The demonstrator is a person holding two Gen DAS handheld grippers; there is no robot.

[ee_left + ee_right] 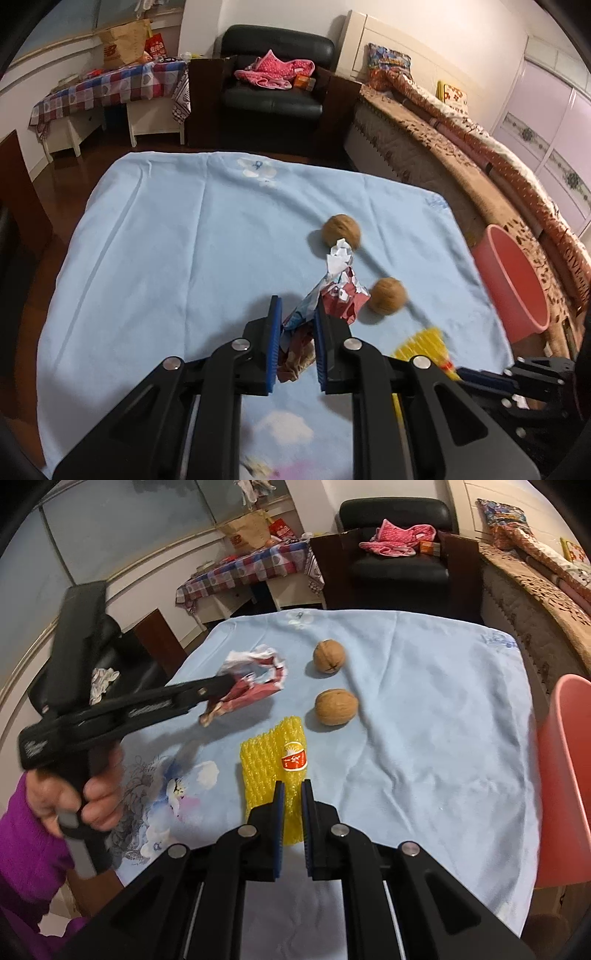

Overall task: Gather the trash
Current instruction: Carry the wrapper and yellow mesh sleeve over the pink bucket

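Observation:
My left gripper (297, 308) is shut on a crumpled red, white and blue wrapper (338, 291) and holds it above the light blue cloth (166, 266). From the right wrist view the left gripper (225, 683) holds the wrapper (258, 681) in the air. My right gripper (293, 788) is shut on a yellow foam fruit net (271, 770) with an orange sticker, lying on the cloth (424, 738). Two walnuts (329, 656) (336, 706) lie on the cloth. They also show in the left wrist view (341, 231) (387, 295).
A pink bin (511, 284) stands at the table's right edge, also in the right wrist view (565, 775). A bed (461, 147) runs behind it. A black armchair (275, 74) and a side table with a checked cloth (110, 88) stand beyond the table.

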